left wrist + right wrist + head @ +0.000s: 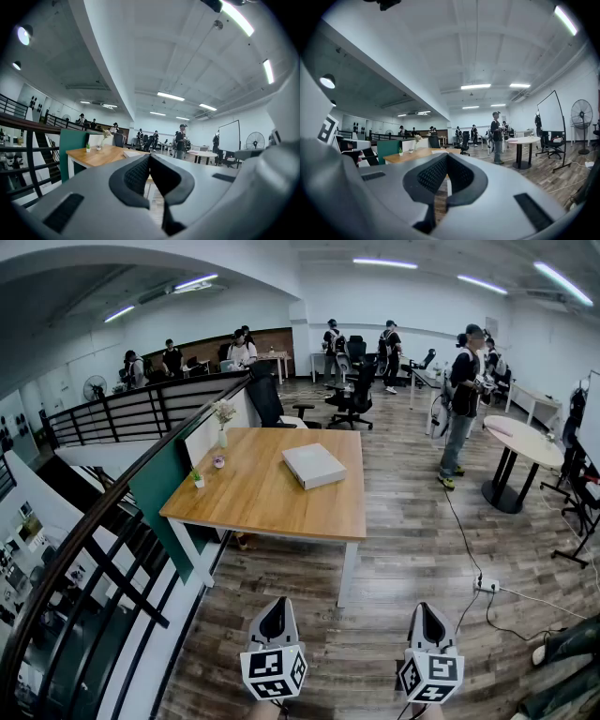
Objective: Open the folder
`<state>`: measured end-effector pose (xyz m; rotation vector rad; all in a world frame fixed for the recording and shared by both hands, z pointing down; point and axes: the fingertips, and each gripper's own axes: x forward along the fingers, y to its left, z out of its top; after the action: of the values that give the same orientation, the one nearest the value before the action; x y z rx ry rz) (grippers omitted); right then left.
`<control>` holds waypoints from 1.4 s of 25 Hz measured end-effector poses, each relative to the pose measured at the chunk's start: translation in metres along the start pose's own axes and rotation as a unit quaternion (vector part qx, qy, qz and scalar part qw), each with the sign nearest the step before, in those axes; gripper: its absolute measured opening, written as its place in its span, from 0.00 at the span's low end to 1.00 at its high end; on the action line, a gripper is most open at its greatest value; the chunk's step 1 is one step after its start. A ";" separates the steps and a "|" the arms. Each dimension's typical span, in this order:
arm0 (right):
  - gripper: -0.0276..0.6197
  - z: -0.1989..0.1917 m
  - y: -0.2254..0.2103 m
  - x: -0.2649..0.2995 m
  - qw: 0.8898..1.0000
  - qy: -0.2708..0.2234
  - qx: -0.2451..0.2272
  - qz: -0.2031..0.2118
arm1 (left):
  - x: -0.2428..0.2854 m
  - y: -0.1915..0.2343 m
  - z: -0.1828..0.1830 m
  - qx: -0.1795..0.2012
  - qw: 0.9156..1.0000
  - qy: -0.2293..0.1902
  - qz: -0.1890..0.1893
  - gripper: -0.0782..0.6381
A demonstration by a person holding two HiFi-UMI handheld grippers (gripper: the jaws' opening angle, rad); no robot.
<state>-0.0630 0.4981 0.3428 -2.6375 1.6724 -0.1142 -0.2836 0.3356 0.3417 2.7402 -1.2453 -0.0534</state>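
The folder point(314, 465) is a flat white case lying closed on the wooden table point(253, 502), towards its far right side. Both grippers hover level over the wooden floor, well short of the table's near edge. My left gripper point(274, 607) has its jaws together with nothing between them, and so does my right gripper point(427, 609). In the left gripper view, the left gripper point(149, 157) points at the table point(96, 155) with the folder point(132, 153) a pale sliver on it. The right gripper point(446, 157) likewise faces the table point(410, 155) from a distance.
A small potted plant point(198, 478) and a flower vase point(223, 426) stand along the table's left edge by a green partition point(157, 486). A dark railing point(84, 559) runs on the left. An office chair point(270, 399), a round table point(520, 442), a standing person point(461, 399) and floor cables point(486, 585) lie beyond.
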 end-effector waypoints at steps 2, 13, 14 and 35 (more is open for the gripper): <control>0.04 0.000 0.002 0.000 1.000 0.000 0.001 0.001 | -0.001 0.002 -0.001 -0.001 1.000 0.001 0.001 0.10; 0.04 -0.009 0.005 -0.008 1.000 0.015 0.018 0.013 | -0.011 0.005 -0.005 -0.004 1.000 0.008 0.006 0.10; 0.05 -0.010 0.004 -0.010 1.000 0.014 0.020 0.013 | -0.011 0.004 -0.005 -0.006 1.000 0.010 0.005 0.10; 0.05 -0.024 0.003 -0.025 0.999 0.026 0.021 0.002 | -0.016 -0.003 -0.011 0.012 1.000 0.007 -0.017 0.62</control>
<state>-0.0784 0.5198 0.3654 -2.6220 1.6712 -0.2193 -0.2911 0.3508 0.3517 2.7773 -1.2027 -0.0232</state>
